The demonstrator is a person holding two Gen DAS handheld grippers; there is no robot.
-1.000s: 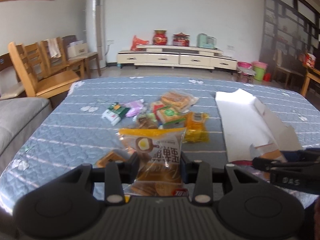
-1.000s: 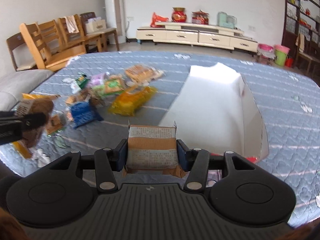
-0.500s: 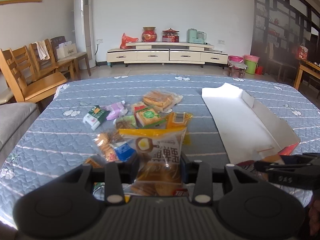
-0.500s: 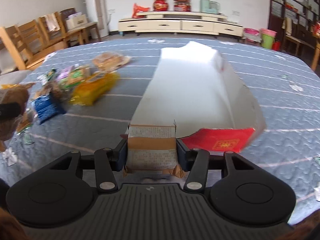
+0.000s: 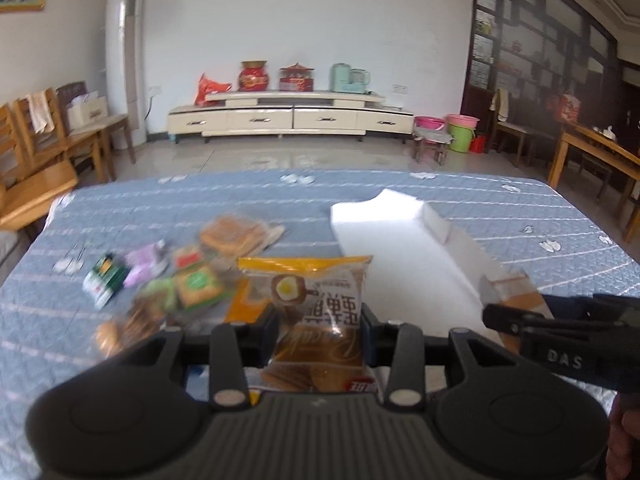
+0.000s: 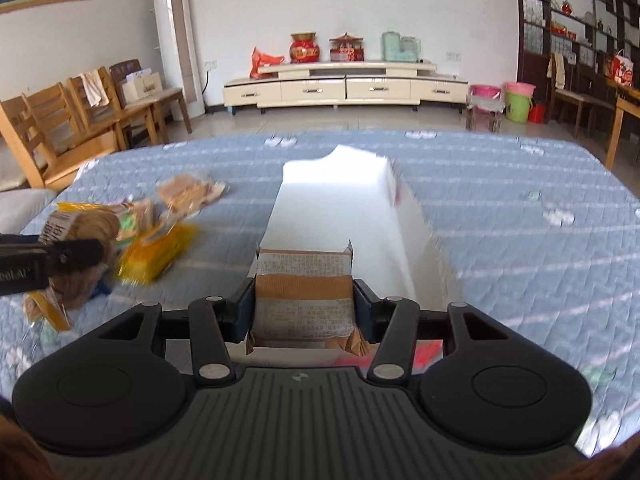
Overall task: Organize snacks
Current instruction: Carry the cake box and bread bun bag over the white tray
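My left gripper (image 5: 319,326) is shut on a clear bread packet with a yellow top and an egg picture (image 5: 318,320), held above the blue quilted table (image 5: 168,196). My right gripper (image 6: 304,306) is shut on a brown and white snack packet (image 6: 305,300), held over the near end of the open white box (image 6: 340,216). The box also shows in the left wrist view (image 5: 400,260), to the right of the bread packet. A pile of loose snacks (image 5: 176,280) lies left of the box. The right gripper shows in the left wrist view (image 5: 496,314).
A yellow packet (image 6: 156,254) and a biscuit packet (image 6: 188,192) lie left of the box. Wooden chairs (image 6: 60,132) stand beyond the table's left edge. A low TV cabinet (image 6: 344,84) stands against the far wall, with coloured buckets (image 6: 516,100) to its right.
Both grippers have risen and moved to the right, keeping their packets. The right gripper now lines up with the near end of the white box.
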